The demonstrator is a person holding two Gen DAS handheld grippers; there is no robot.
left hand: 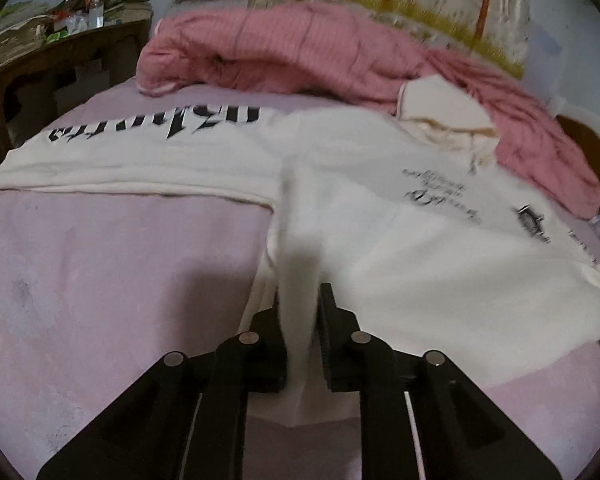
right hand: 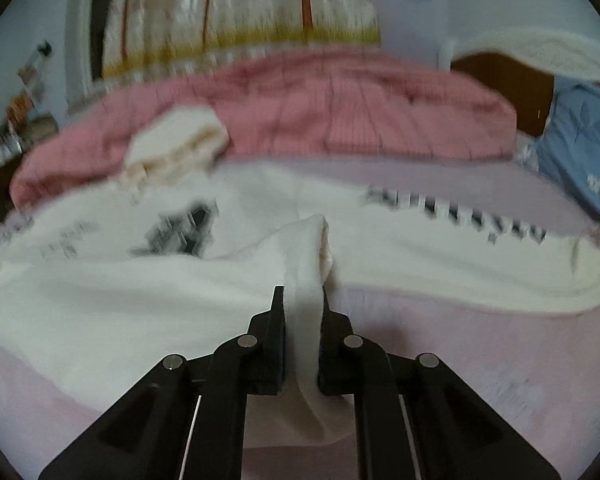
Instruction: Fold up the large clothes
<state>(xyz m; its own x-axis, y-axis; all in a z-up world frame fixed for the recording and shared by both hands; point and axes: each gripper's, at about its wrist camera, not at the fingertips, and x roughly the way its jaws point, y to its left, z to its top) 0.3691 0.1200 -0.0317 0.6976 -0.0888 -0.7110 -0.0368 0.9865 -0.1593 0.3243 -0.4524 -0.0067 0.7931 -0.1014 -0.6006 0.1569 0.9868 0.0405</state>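
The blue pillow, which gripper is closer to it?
Right. The right gripper pinches the white hoodie by the sleeve stretching toward the pillow. The left gripper grips the hoodie's other side, farther away.

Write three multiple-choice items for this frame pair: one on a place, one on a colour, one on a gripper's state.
1. Where does the white hoodie lie?
A. on a desk
B. on the bed sheet
C. on a chair

2. What colour is the quilt beyond it?
A. pink
B. green
C. black

3. What is the left gripper doing?
A. hanging open
B. shut on nothing
C. pinching hoodie cloth

Answers:
1 B, the hoodie is spread flat on the lilac sheet.
2 A, the bunched quilt is pink.
3 C, a white fold stands between the closed fingers.
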